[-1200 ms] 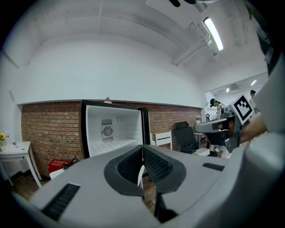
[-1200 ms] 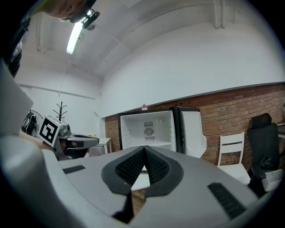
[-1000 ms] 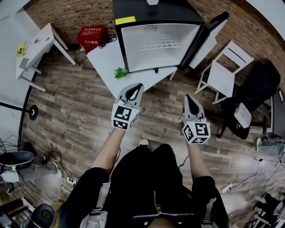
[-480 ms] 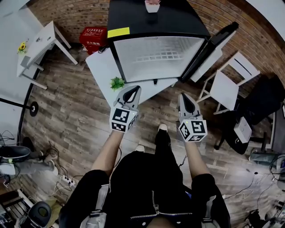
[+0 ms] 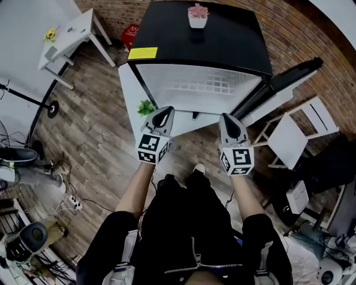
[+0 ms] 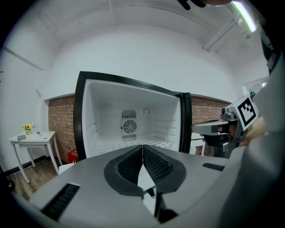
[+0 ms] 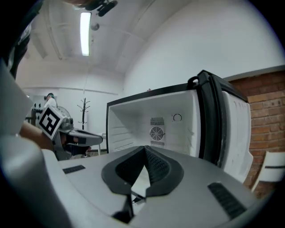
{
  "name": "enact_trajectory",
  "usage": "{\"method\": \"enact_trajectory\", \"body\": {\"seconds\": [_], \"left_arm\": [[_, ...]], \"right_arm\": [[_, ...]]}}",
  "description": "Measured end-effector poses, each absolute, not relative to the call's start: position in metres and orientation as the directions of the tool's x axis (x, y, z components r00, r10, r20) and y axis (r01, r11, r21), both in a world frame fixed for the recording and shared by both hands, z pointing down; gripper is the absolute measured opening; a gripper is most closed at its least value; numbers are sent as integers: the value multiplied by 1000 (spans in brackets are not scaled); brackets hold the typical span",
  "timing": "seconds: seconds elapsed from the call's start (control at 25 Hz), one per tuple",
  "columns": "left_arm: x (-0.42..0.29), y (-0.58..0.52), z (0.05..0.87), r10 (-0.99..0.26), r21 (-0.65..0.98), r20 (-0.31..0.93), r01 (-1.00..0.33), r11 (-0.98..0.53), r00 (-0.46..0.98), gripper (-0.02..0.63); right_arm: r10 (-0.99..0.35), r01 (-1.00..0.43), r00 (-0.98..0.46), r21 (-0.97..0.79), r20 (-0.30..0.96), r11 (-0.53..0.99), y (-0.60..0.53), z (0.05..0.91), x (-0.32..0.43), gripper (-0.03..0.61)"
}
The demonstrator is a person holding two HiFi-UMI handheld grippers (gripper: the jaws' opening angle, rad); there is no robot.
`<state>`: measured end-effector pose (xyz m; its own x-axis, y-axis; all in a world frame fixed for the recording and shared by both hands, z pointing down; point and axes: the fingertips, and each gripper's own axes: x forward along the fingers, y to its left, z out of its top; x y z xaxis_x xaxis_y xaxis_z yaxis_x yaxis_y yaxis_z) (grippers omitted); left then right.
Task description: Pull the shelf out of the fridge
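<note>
Left tool point(image 5: 163, 113) and right tool point(image 5: 230, 119) are pointing side by side at the open fridge point(image 5: 222, 39). We are holding both clenched, pads pressed together with nothing between them. The fridge is standing straight ahead of the tools, well apart from their tips, with its white inside facing us. Its door point(image 5: 286, 83) is hanging wide open, ahead of the right tool and off to its right. A white table point(image 5: 129, 89) appears to be carrying the fridge, and its bare edge is lying just ahead of the left tool.

The white wire shelf point(image 5: 206, 86) is sitting low inside the compartment, ahead of both tools and roughly between the lines they point along. It is not yet drawn out.

We are judging it light and stiff: thin wire, probably smooth-coated, so the pads may be prone to slipping on it. The front wire looks like the place to take hold, one tool toward each end. An even pull should keep the shelf from skewing and jamming against the side walls. Both tools will need opening first.

Smaller things are sitting around it:
- A pot point(image 5: 197, 16) of pink flowers is standing on the fridge top, far beyond the tools.
- A green sprig point(image 5: 146, 107) is lying just left of the left tool's tip.
- A yellow label point(image 5: 142, 53) is marking the fridge's front corner on the left tool's side.
</note>
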<state>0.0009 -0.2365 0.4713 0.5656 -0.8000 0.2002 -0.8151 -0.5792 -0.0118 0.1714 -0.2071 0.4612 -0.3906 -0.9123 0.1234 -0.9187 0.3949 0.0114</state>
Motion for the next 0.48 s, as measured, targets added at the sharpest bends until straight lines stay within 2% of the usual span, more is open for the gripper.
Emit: {"method": "enact_trajectory", "body": {"seconds": [0.2,0.48], "left_arm": [[-1,-246,477,-828,-2,210,-847,-532,520,20],[7,-263,479,-833,11,207,-853,-522,513,20]], "right_arm": [[-885,-889,-448,38,129,456,-223,464,166,5],[-886,-893,-445,11,130,450,-242,465,176,5]]}}
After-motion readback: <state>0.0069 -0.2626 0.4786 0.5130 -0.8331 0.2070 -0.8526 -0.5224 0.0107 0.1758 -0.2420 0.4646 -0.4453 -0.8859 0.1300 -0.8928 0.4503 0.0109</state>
